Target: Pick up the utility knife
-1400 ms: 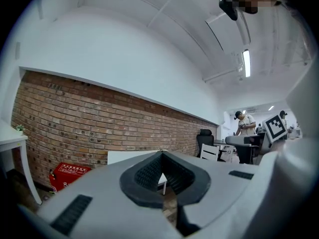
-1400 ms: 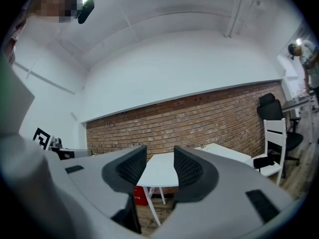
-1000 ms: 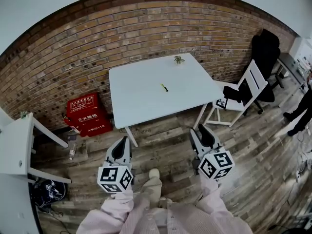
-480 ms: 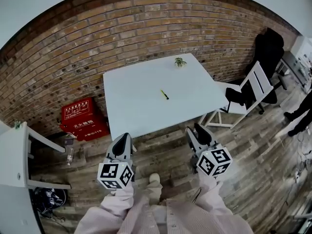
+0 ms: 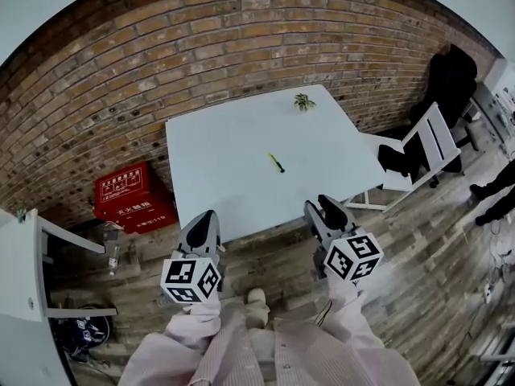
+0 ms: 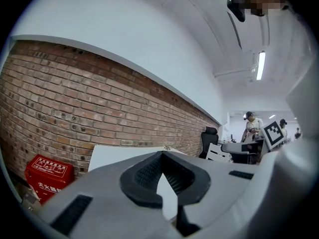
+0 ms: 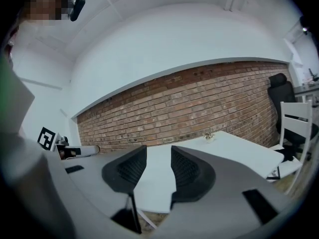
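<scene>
Knife (image 5: 276, 163): a slim yellow-green and dark thing lying flat near the middle of the desk. It runs roughly away from the person at a slight slant, and nothing touches it.
Desk (image 5: 217, 147): white, with a square top, set close to the brick wall (image 5: 161, 63). It carries only the knife and a plant.
Plant (image 5: 304, 100): small and green, near the desk's far right corner, well apart from the knife.
Left gripper (image 5: 204, 220): held over the floor just short of the desk's near edge, pointing toward the desk. In the left gripper view its dark ribbed pads meet at the tips, with a thin wedge of gap behind them. Nothing is between them.
Right gripper (image 5: 323, 208): also in front of the near edge, to the right of the left gripper and well apart from the knife. In the right gripper view its jaws stand a narrow way apart, and only the white desk top shows through the gap.
Sleeves (image 5: 189, 340): pale pink, at the bottom of the head view, behind the two marker cubes.
Floor (image 5: 418, 256): wooden planks of mixed brown and grey.
Red box (image 5: 133, 193): on the floor to the left of the desk, beside the wall.
White chair (image 5: 418, 145): just to the right of the desk.
Black chair (image 5: 451, 75): beyond the white chair, near the wall.
Person (image 5: 499, 185): at the far right edge of the head view, in dark clothes, only partly in frame.
</scene>
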